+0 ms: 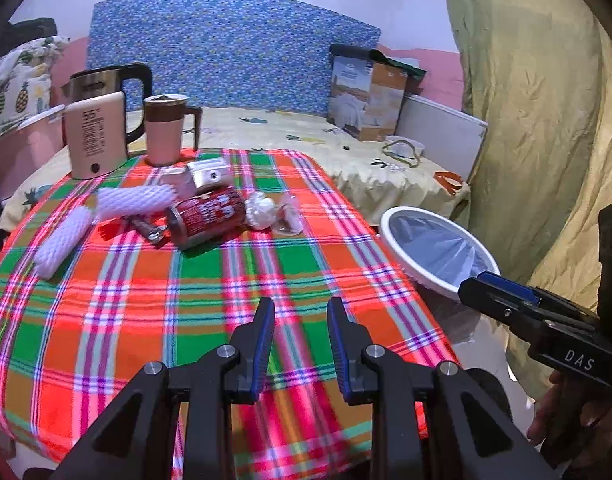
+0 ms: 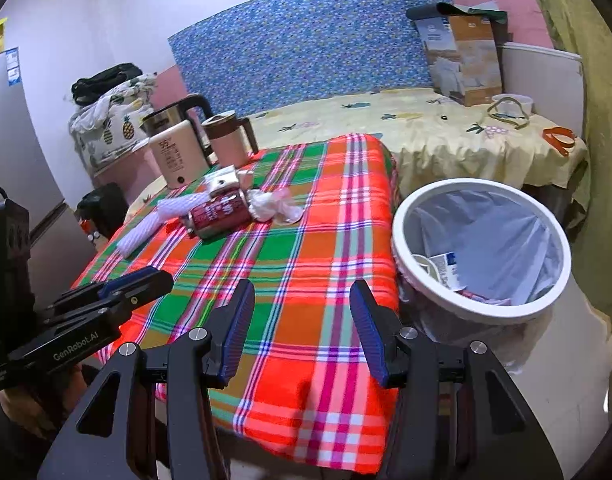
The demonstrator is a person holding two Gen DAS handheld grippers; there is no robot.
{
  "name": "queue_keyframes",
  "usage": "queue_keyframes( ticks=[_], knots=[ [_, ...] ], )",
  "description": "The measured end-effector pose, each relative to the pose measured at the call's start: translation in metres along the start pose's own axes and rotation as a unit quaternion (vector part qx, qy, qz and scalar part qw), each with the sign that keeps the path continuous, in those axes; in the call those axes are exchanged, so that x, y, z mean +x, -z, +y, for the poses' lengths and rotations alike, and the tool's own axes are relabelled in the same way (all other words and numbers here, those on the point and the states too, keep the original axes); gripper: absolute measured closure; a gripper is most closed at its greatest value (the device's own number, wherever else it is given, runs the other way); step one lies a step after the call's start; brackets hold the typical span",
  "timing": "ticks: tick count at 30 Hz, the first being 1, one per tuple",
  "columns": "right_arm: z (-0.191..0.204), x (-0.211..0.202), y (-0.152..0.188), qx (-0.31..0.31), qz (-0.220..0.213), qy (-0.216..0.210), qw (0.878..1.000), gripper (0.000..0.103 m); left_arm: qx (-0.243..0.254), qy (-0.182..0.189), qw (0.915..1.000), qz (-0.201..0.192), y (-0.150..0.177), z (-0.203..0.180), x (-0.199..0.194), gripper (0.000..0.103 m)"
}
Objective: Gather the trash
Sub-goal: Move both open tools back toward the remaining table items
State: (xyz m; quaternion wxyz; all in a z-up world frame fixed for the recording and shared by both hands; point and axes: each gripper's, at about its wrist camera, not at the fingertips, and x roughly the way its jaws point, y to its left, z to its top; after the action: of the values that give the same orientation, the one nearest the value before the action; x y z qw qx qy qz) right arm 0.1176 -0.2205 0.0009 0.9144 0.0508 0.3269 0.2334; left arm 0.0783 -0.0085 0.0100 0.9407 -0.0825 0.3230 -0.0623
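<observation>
Plaid cloth (image 2: pixel 306 272) in orange, green and pink covers the table, and beside its right edge on the floor we see the white bin (image 2: pixel 482 308) with a pale liner and some scraps already inside. Toward the far left corner lie 2 white foam sleeves (image 1: pixel 105 216), a crushed red can (image 1: pixel 205 216) and crumpled clear wrap (image 1: pixel 273 212), all bunched together. Over the near edge we hold the left gripper (image 1: pixel 301 344) and right gripper (image 2: pixel 302 328), both spread with nothing between the fingers.
</observation>
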Motion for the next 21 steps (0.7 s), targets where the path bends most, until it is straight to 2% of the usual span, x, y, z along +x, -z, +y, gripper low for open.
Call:
queue_keyframes(
  ticks=[9,21],
  knots=[
    [0.015,0.011,0.004,-0.012,0.032,-0.026,0.999,0.051,-0.017,-0.026,0.9995,0.008,0.011,0.027,-0.003,0.076],
    [0.039,0.027,-0.005,-0.036,0.038,-0.046,0.998,0.051,-0.048,-0.065,0.9967,0.006,0.007,0.07,-0.001,0.076]
  ],
)
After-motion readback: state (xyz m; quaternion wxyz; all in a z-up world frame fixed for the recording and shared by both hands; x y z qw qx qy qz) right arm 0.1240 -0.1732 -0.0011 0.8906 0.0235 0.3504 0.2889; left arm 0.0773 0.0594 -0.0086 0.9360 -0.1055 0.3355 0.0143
